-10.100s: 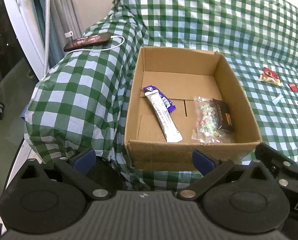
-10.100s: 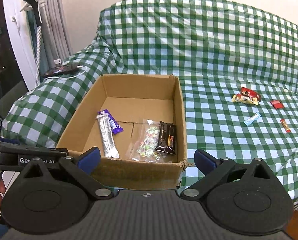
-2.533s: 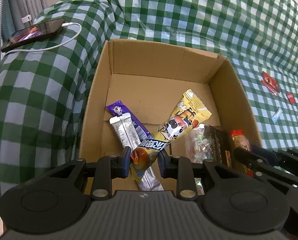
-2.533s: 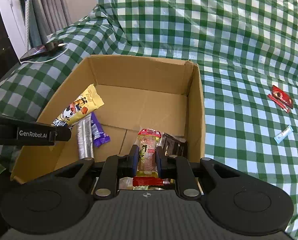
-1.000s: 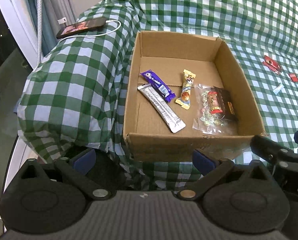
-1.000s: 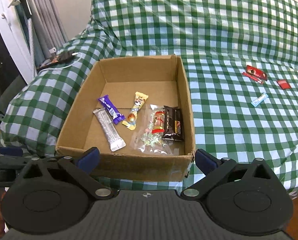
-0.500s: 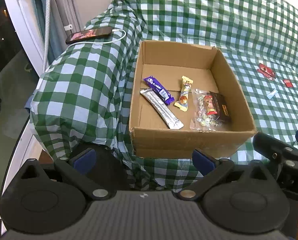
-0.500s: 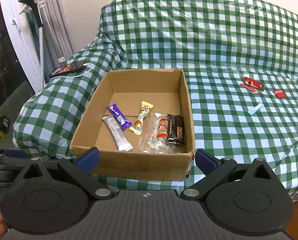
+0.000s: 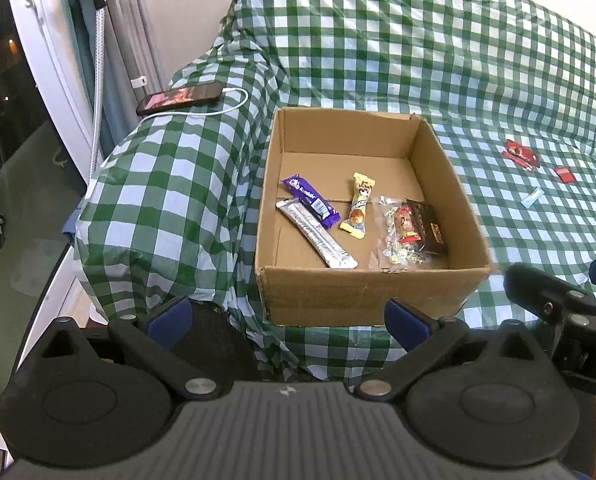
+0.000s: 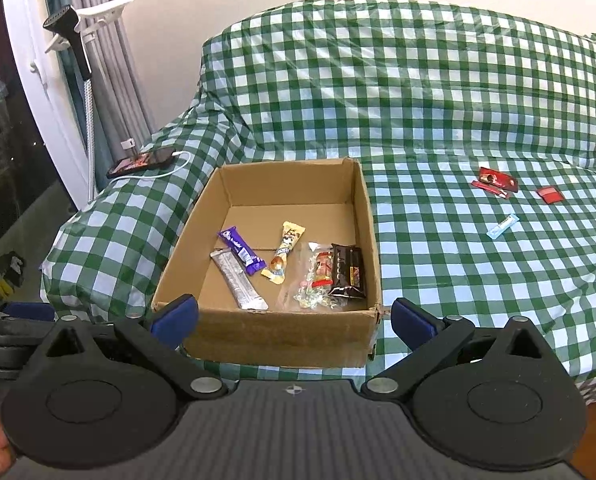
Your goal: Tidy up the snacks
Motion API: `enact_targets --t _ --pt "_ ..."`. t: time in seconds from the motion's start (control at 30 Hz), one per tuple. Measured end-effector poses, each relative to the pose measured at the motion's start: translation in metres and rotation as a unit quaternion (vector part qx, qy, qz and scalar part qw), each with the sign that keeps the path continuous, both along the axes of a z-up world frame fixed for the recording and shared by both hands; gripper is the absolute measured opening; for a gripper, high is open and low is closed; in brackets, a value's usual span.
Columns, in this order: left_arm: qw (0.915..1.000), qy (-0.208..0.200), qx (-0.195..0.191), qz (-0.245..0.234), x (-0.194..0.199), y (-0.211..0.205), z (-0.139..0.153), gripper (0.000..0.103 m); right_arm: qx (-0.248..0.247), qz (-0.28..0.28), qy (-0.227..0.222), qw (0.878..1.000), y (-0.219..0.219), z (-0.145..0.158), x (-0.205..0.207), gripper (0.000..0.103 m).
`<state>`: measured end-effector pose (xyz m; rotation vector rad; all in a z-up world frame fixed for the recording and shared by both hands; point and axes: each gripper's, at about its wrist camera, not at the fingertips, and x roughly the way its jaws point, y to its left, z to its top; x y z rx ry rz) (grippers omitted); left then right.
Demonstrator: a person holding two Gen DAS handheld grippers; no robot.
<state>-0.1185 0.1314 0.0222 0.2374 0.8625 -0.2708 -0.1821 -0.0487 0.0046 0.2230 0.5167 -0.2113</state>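
Observation:
An open cardboard box point(image 9: 361, 292) point(image 10: 282, 336) stands on the green checked cloth. Inside lie a purple bar point(image 9: 309, 201) point(image 10: 242, 256), a silver bar point(image 9: 317, 237) point(image 10: 238, 279), a yellow cartoon-cow snack point(image 9: 359, 205) point(image 10: 285, 252), a clear candy bag point(image 9: 389, 240) point(image 10: 309, 284), a red-ended snack point(image 9: 405, 224) point(image 10: 322, 268) and a dark packet point(image 9: 427, 228) point(image 10: 347, 270). My left gripper point(image 9: 286, 316) is open and empty, in front of the box. My right gripper point(image 10: 294, 316) is open and empty, also in front of it.
Loose snacks lie on the cloth to the right: a red wrapper point(image 10: 495, 182), a small red packet point(image 10: 550, 194) and a light blue stick point(image 10: 502, 226). A phone on a white cable point(image 9: 180, 98) point(image 10: 142, 162) rests at the left. The cloth's front edge drops off below the box.
Both grippers have drawn back and up from the box, which looks smaller now. Earlier they let go of the yellow snack and the red-ended snack into the box.

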Motion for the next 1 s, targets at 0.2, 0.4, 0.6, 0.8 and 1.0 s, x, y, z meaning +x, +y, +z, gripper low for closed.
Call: enact_targets --t 0.2,0.4,0.6,0.8,1.0 --pt "0.9998 -0.004 0.015 -0.014 0.001 -0.017 0.001 0.103 0.005 -0.004 -0.008 1.0 -0.01 -0.001 -0.004 0.102" --pt "0.9981 0.019 0.038 -0.044 0.015 -0.055 -0.004 0.103 0.007 -0.022 -0.019 1.0 -0.047 -0.006 -0.008 0.102" --pt "0.9952 0.05 0.043 -0.073 0.046 -0.128 -0.002 0.103 0.01 -0.078 -0.016 0.997 -0.118 -0.026 -0.014 0.102" --pt "0.9887 0.103 0.027 -0.106 0.09 -0.234 -0.005 0.103 0.041 -0.172 0.009 0.984 -0.228 -0.049 -0.017 0.102" --pt "0.9852 0.124 0.027 -0.115 0.152 -0.37 -0.034 0.103 0.05 -0.236 0.012 0.97 -0.319 -0.052 0.007 0.102"
